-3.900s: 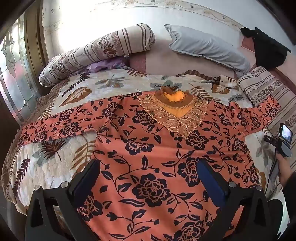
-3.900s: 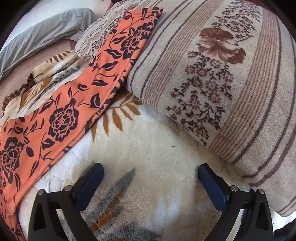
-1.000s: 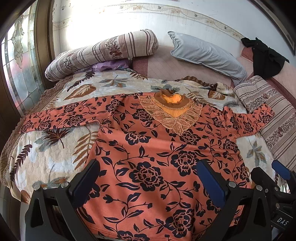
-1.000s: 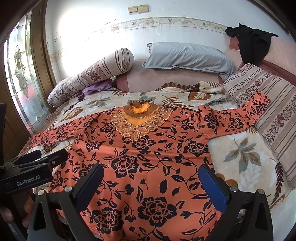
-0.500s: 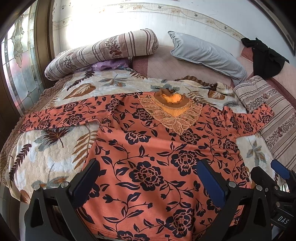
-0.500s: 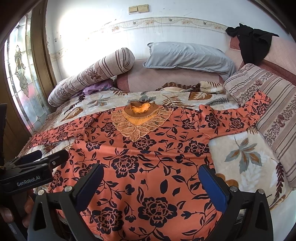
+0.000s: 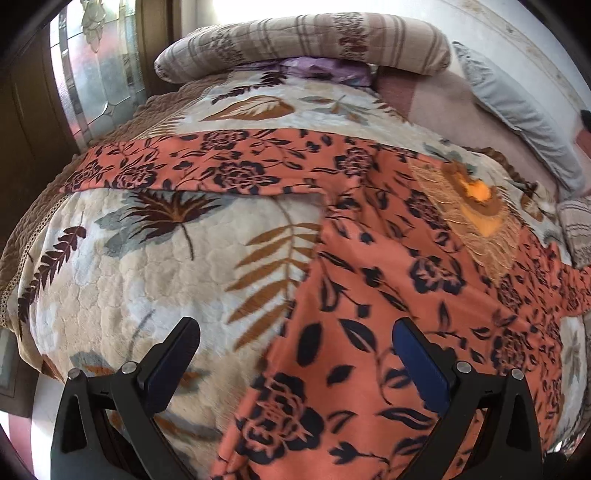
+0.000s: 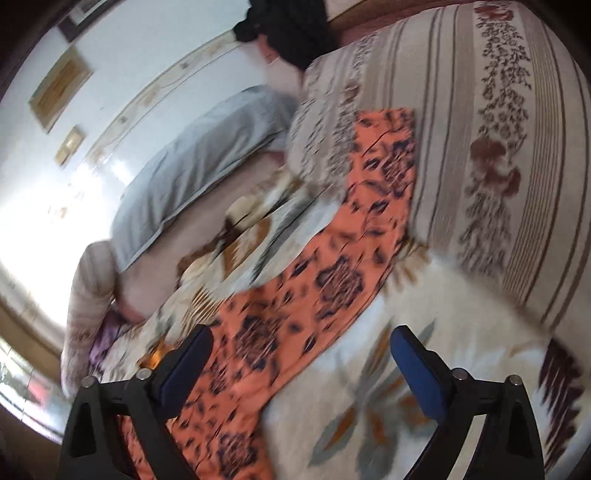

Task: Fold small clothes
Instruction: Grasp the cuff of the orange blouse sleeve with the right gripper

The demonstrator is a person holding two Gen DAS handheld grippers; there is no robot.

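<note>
Left wrist view showed the left gripper (image 7: pixel 295 354) with its jaws spread wide and nothing between them, hanging over the near side of the bed where the side edge of the orange flowered top (image 7: pixel 388 288) met the bare leaf-print quilt (image 7: pixel 129 280). That quilt lay open to the left as far as the brown trimmed edge of the bed, giving free room on that side. The top lay flat on the quilt with its neck (image 7: pixel 476 195) toward the pillows and its hem toward the camera, so its long axis ran from the near edge to the head of the bed; one sleeve (image 7: pixel 207 170) stretched out leftward across the quilt, nearly at right angles to the body. A striped bolster (image 7: pixel 303 44) and a grey pillow (image 7: pixel 517 122) lay beyond it at the head. Right wrist view was blurred; the right gripper (image 8: pixel 301 363) was likewise wide open and empty above the quilt (image 8: pixel 461 332), with the other sleeve (image 8: pixel 332 266) running away from it and its cuff lying up against a striped cushion (image 8: pixel 498 147), which closed off the right side. A dark garment (image 8: pixel 291 29) hung behind that cushion.
</note>
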